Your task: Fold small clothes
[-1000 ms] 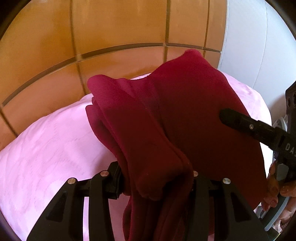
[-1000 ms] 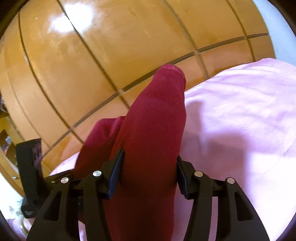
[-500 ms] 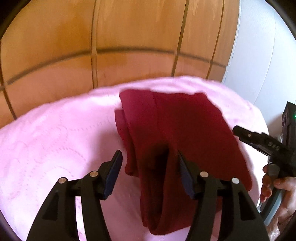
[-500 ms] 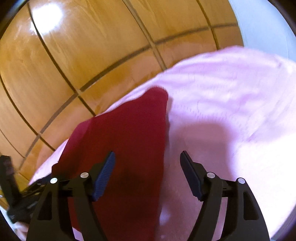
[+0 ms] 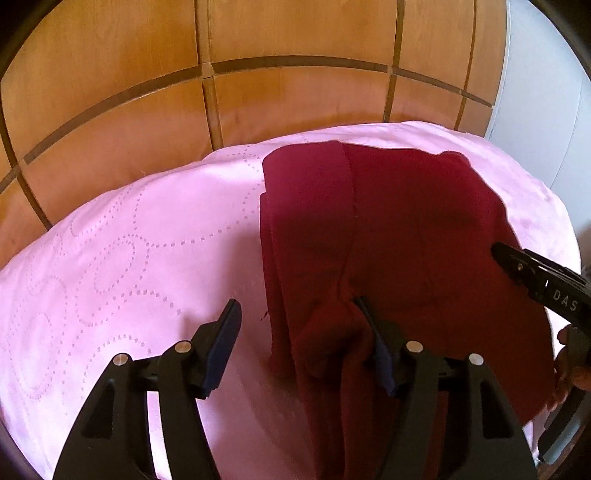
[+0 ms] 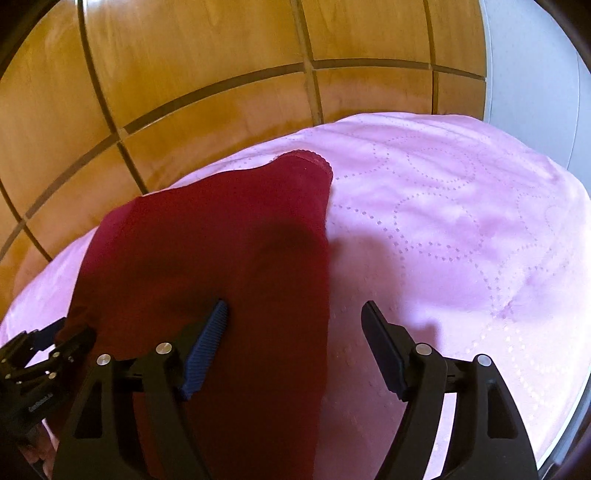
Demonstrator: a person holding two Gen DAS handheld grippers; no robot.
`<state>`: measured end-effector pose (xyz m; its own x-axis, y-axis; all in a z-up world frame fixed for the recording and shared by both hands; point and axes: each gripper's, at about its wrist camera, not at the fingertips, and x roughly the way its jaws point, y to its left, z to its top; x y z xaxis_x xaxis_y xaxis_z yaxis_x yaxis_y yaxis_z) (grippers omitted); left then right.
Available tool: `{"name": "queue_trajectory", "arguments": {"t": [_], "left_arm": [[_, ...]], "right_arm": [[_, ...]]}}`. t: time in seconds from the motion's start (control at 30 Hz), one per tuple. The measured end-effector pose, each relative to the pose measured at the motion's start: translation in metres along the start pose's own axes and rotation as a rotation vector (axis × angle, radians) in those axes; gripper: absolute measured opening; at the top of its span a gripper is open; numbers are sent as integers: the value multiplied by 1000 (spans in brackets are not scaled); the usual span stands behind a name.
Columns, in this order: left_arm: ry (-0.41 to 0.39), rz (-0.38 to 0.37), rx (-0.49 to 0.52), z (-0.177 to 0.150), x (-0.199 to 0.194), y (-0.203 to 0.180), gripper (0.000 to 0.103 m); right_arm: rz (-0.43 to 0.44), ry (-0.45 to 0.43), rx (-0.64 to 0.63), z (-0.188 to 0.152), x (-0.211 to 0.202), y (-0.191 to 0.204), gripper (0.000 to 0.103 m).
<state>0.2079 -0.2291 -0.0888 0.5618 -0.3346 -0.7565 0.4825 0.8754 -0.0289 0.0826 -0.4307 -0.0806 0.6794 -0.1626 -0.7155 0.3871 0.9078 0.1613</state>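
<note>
We judge a fold just laid: the dark red garment (image 5: 388, 236) lies flat on the pink quilted bed (image 5: 129, 258), toward its far edge by the wood panelling (image 5: 295, 33). Left gripper (image 5: 299, 321) and right gripper (image 6: 295, 321) hover over it, jaws released, grasping nothing. Next we need a fresh pinch on an edge. No containers in view.

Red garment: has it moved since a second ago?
Yes. The red garment was held up in front of the wooden panels; it has come down flat onto the pink quilt.
</note>
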Motion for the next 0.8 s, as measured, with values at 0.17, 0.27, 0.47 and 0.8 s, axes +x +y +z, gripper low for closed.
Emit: {"name": "queue_trajectory", "arguments": {"t": [0.17, 0.27, 0.47, 0.8], "left_arm": [[-82, 9, -2, -16, -47, 2, 98], [-152, 4, 32, -37, -81, 0, 100], [-171, 87, 69, -70, -124, -8, 101], [-151, 122, -44, -100, -160, 10, 101]], "right_arm": [[53, -48, 36, -11, -49, -5, 87], [69, -78, 34, -35, -88, -3, 92], [36, -74, 9, -70, -127, 9, 99], [-39, -73, -17, -116, -157, 25, 99]]}}
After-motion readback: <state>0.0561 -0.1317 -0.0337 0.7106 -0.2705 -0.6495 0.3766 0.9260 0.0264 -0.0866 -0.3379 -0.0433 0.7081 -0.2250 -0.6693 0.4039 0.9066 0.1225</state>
